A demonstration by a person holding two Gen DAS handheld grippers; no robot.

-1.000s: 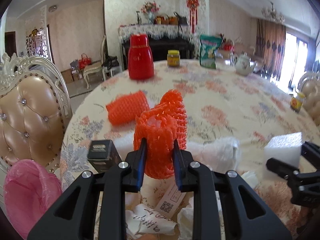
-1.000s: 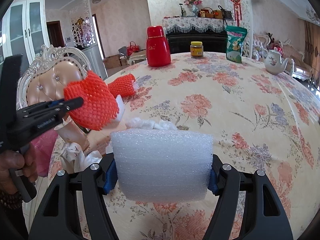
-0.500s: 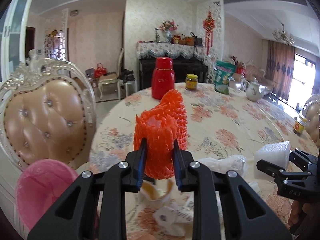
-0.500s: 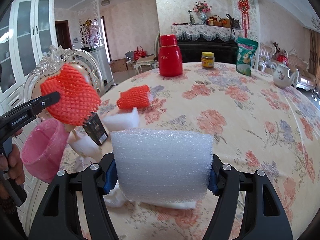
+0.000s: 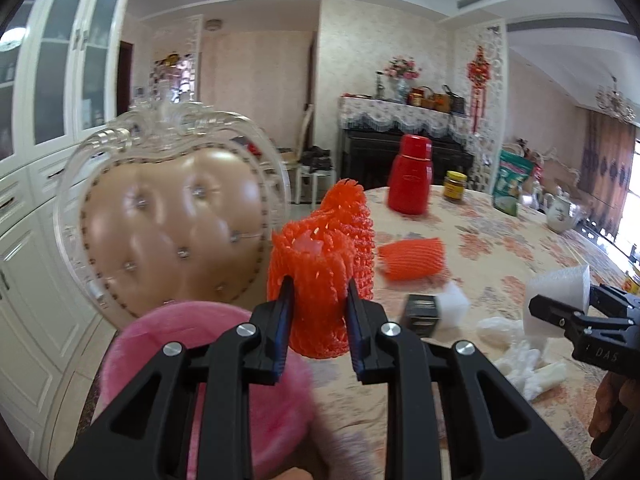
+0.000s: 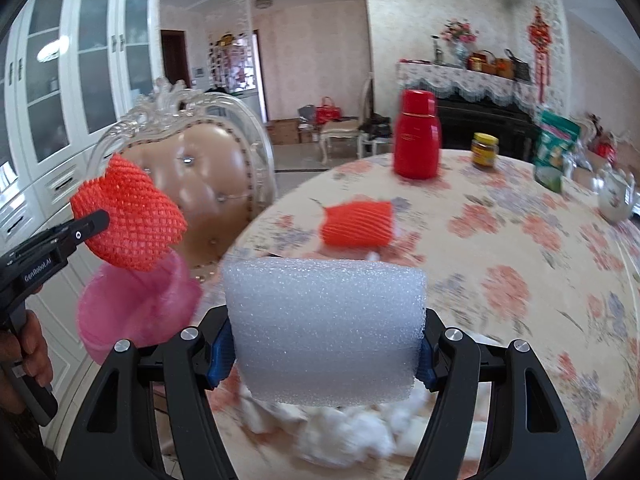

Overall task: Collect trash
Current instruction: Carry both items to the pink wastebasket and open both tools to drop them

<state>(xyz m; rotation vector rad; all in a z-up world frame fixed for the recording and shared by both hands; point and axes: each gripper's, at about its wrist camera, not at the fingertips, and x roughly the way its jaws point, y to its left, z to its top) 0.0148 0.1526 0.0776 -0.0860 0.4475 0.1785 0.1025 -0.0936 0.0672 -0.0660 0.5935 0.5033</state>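
My left gripper (image 5: 319, 296) is shut on an orange foam fruit net (image 5: 320, 264) and holds it in the air just above and beside a pink-lined bin (image 5: 200, 376) off the table's left edge. From the right wrist view the net (image 6: 128, 220) hangs over the bin (image 6: 136, 312). My right gripper (image 6: 322, 356) is shut on a white foam block (image 6: 324, 328) above the table edge; it also shows in the left wrist view (image 5: 560, 300). A second orange net (image 5: 412, 258) lies on the table.
A padded chair (image 5: 168, 216) stands behind the bin. On the floral table (image 6: 500, 248) are a black box (image 5: 420, 314), white foam and crumpled paper (image 5: 520, 356), a red thermos (image 5: 410, 180), a jar (image 5: 455, 186), a green bag (image 5: 514, 186) and a teapot (image 5: 562, 212).
Both grippers have swung left with their loads. The orange net has moved from over the table to beside the pink bin; the foam block has followed toward the table's left edge.
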